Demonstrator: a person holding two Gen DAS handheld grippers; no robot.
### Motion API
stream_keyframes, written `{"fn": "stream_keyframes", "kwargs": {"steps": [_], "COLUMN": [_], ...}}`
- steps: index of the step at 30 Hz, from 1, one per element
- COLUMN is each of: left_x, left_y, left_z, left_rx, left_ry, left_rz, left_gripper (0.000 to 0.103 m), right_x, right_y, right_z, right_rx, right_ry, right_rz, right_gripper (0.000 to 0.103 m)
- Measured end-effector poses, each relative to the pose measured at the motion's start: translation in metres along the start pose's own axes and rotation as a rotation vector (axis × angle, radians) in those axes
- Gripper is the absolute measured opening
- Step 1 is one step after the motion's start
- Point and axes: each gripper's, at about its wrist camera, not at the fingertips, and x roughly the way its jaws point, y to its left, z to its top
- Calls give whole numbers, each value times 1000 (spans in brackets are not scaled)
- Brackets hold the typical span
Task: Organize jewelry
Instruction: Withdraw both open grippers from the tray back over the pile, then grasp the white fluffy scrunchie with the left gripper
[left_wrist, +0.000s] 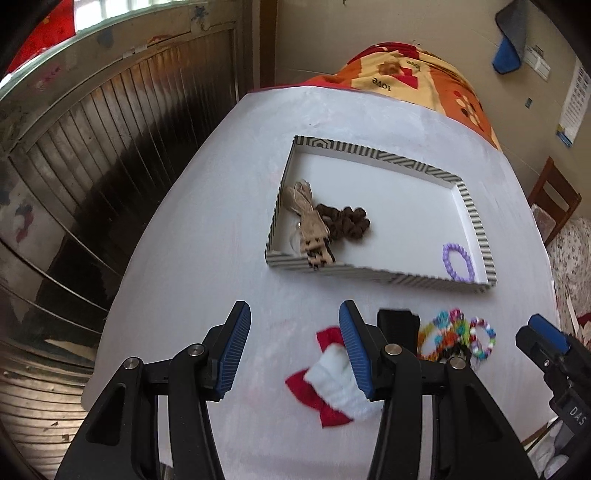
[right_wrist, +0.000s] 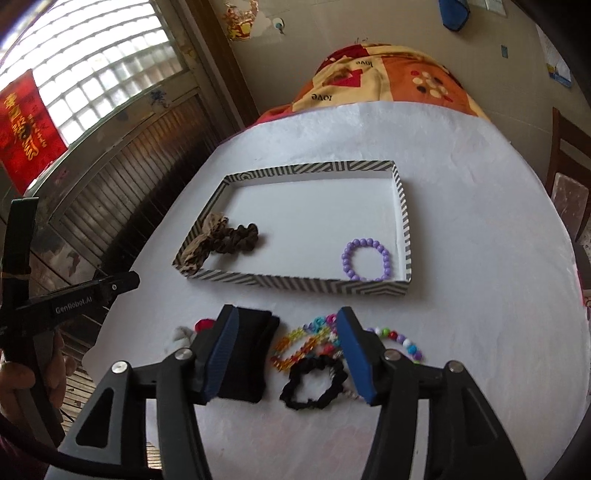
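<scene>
Covering table (right_wrist: 461, 192): white sheet (left_wrist: 221, 221).

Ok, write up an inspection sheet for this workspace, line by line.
Surface: white table, bare apart from the items below.
Job's things: striped tray holds purple bead bracelet, brown scrunchie and leopard scrunchie; outside it lie black scrunchie, black band, colourful bead bracelets and red-white scrunchie.
Clutter: nothing seen.
Tongs: left tongs and right tongs open, empty.
Cables: black cable beside the left tool.
Surroundings: patterned blanket, window, wooden chair.
</scene>
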Motion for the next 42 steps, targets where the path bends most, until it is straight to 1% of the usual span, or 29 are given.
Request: {"fn": "stream_keyframes", "kwargs": {"steps": [9, 12, 21, 26, 29, 34, 42], "left_x": [-20, -25, -33, -33, -32, -27, -21], "left_y": [-1, -2, -2, 0, 3, 18, 32], "left_z": [-30, -39, -53, -59, -61, -62, -63], "left_rx": [29, 36, 51, 53, 45, -9, -45], "left_ry": [-28, -29, -37, -27, -12, 32, 63], "left_rz": [24, 21, 31, 26, 8, -59, -83], "left_gripper": [42, 42, 42, 42, 42, 42, 42], "right_x": [-15, -19, -28, -31, -32, -34, -32], "right_y": [12, 15, 20, 19, 18, 16, 8], "right_z": [-22, -27, -40, -46, -49, -53, -59], "right_rx": [8, 11, 0, 5, 5, 15, 29], "right_ry": [10, 11, 12, 17, 20, 24, 40], "right_rz": [-21, -24, -45, -54, -61, -66, -66], "right_gripper": [61, 61, 61, 61, 61, 61, 61]}}
